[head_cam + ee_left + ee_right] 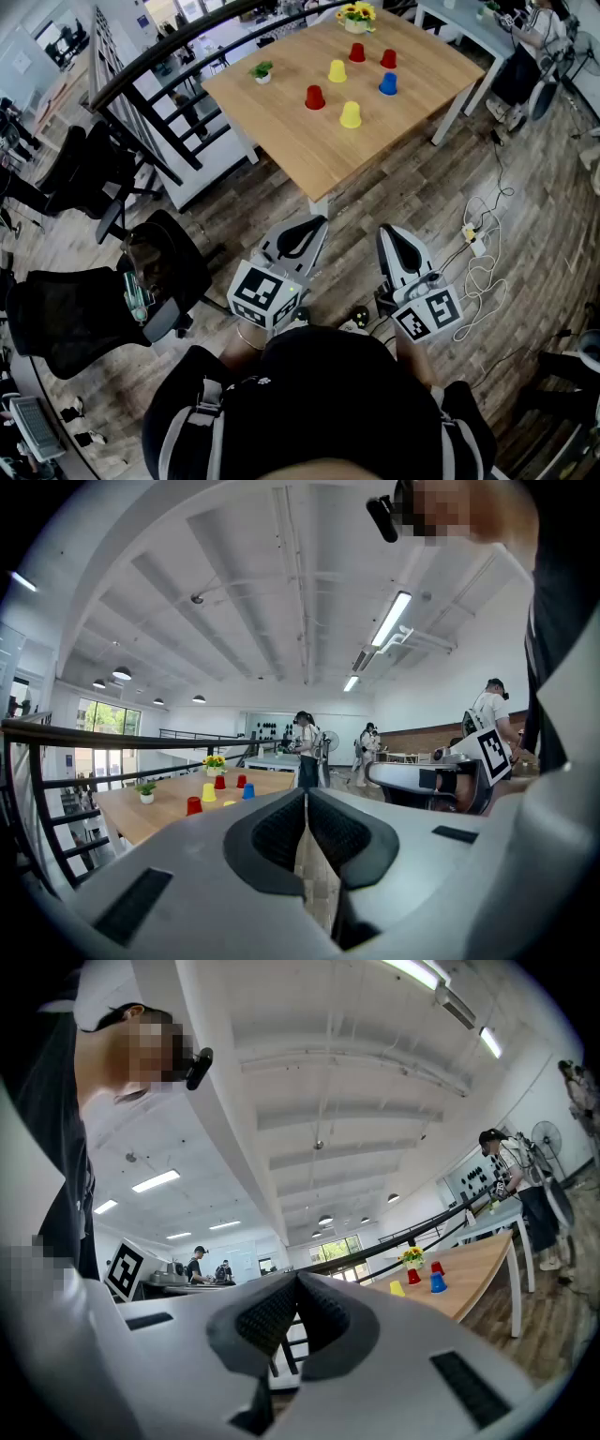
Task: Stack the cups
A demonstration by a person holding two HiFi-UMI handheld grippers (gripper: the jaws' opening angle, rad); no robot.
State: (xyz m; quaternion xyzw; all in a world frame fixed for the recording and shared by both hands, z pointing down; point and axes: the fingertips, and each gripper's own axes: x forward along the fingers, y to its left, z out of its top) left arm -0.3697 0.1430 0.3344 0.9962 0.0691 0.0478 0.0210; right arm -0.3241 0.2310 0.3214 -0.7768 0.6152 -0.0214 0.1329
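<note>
Close to the person's body, left gripper (309,228) and right gripper (392,236) hang over the floor (375,187), jaws closed on nothing, while six cups (351,114) stand apart on the desk (281,131) well beyond.

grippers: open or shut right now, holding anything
Left gripper: shut, nothing between the jaws.
Right gripper: shut, nothing between the jaws.

At twelve o'clock, red cups (315,97), yellow cups (351,114) and a blue cup (387,84) stand apart on the table (272,122), while the left gripper (312,225) and right gripper (390,234) hover near six.
</note>
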